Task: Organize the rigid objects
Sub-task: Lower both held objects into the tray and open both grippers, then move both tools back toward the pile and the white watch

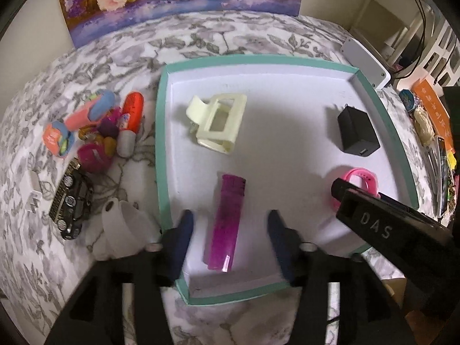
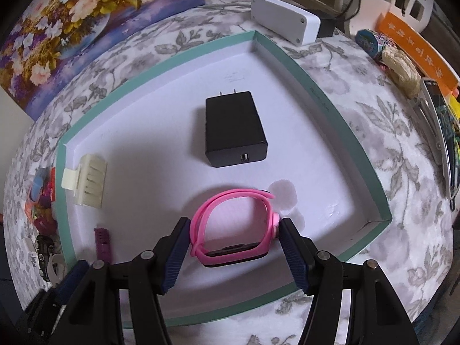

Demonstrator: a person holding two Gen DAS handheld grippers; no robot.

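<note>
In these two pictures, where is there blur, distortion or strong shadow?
Left wrist view: the purple lighter and the left hand-held gripper look smeared, and the tray rim bows from the fisheye. Right wrist view: sharper; the black charger casts a soft shadow, and the pink watch tints the floor beneath it.

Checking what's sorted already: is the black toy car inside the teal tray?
No, the black toy car sits on the floral cloth left of the teal tray.

A floral-clothed table carries a teal tray and toy car.
</note>
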